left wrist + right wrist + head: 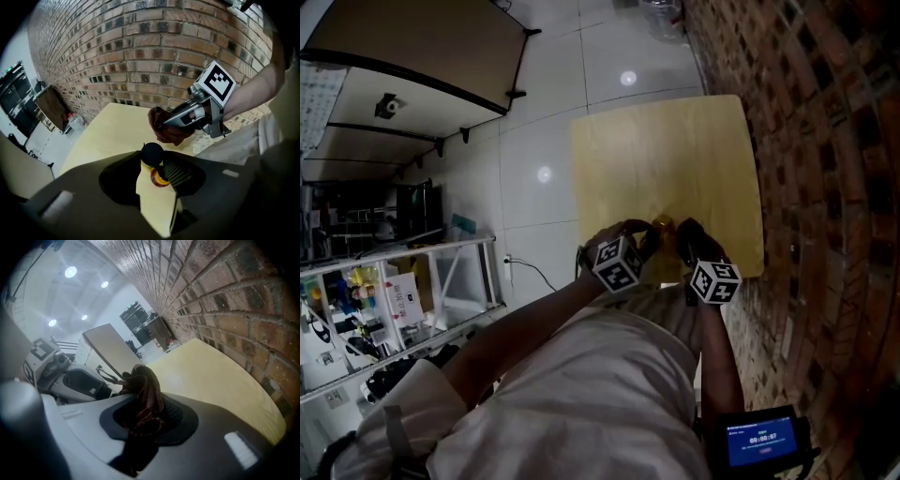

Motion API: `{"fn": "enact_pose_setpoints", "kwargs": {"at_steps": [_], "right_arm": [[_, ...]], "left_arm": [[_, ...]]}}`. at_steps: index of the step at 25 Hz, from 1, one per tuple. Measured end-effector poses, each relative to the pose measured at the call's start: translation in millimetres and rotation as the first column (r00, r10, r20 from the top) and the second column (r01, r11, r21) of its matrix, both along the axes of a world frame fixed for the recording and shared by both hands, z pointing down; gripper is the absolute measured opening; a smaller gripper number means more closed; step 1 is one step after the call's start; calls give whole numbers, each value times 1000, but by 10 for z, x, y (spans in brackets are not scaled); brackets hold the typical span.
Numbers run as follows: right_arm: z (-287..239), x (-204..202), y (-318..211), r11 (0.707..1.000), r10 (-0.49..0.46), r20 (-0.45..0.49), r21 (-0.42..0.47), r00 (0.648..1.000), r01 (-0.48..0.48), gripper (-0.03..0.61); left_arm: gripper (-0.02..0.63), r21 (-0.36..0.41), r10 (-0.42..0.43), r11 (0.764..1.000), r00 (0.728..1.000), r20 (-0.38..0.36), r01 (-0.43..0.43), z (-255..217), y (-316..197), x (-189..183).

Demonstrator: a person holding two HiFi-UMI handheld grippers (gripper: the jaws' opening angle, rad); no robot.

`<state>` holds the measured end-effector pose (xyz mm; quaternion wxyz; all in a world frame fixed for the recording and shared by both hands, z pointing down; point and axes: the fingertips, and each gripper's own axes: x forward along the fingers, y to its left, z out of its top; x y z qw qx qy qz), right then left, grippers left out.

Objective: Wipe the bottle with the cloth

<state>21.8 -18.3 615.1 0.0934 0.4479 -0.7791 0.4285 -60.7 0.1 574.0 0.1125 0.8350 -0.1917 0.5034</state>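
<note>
- Head view: I saw the bottle (664, 223) sitting near the edge of the table (666, 141); a hard rub could have knocked it off.
- Left gripper view: my left gripper (153, 163) pinched it only at the jaw tips, so it could have twisted free.
- Right gripper view: my right gripper (145, 408) clamped the bunched cloth (146, 385).

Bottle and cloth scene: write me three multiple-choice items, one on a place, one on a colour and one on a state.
1. Where is the bottle?
A) between the jaws of the left gripper
B) lying on the floor
C) on a shelf

2. What colour is its cap?
A) white
B) black
C) green

3. What state is the right gripper in?
A) open and empty
B) shut on the bottle
C) shut on the cloth

Answers:
1 A: the left gripper view shows it between the pads.
2 B: the cap is black above a yellow neck.
3 C: the dark red cloth is bunched between its jaws.
</note>
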Motion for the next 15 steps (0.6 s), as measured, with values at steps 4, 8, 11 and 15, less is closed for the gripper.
{"fn": "enact_pose_setpoints", "kwargs": {"at_steps": [4,8,11,15], "right_arm": [[-170,-41,-81,996,49,41,68,998,-52,83],[-404,-322,-208,988,8,123,150,992,-26,83],[-314,-445,-260,989,5,102,144,995,-19,81],[96,-395,-295,994,82,10,67,997,-82,81]], "left_arm": [[167,8,4,1000,1000,-7,-4,6,-98,48],[166,14,8,1000,1000,-21,-8,9,-202,82],[167,17,1,1000,999,-43,-1,12,-253,101],[167,21,7,1000,997,-74,-6,0,-268,118]]}}
